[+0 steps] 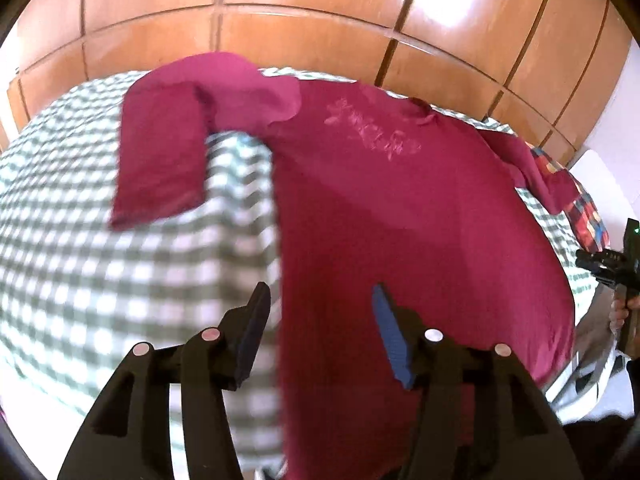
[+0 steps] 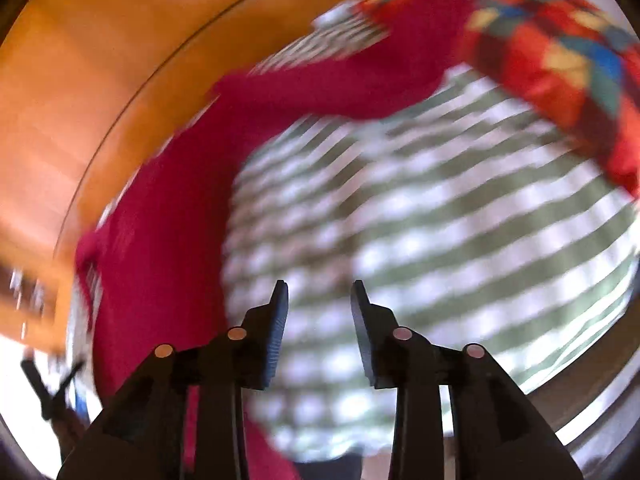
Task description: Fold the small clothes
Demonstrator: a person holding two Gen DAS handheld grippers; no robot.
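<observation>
Spread flat on the checked bed cover (image 1: 100,280): one magenta long-sleeved shirt (image 1: 400,208), chest print up, neckline at the far end. Long axis running straight away from the left hand-held gripper (image 1: 320,296), hem nearest it, collar farthest. Left hand-held gripper spread wide, nothing between the fingers, straddling the shirt's left side edge — right finger above cloth, left finger above bare checks. Near sleeve (image 1: 160,152) ahead and to the left, bent back toward the hem, apart from the body panel. Far sleeve (image 1: 536,176) trailing off ahead-right toward a patchwork pillow (image 1: 588,216).

Right hand-held gripper (image 2: 319,292) also parted, empty, above bare checked cover; shirt lying to its left and curving ahead, sleeve reaching across the top toward the pillow. Heavy motion blur in that view, so exact height unclear.

Judgement: left side nearer the cloth, already over the side edge; likely a pinch at that edge or at the near sleeve, then a fold inward across the long axis.
</observation>
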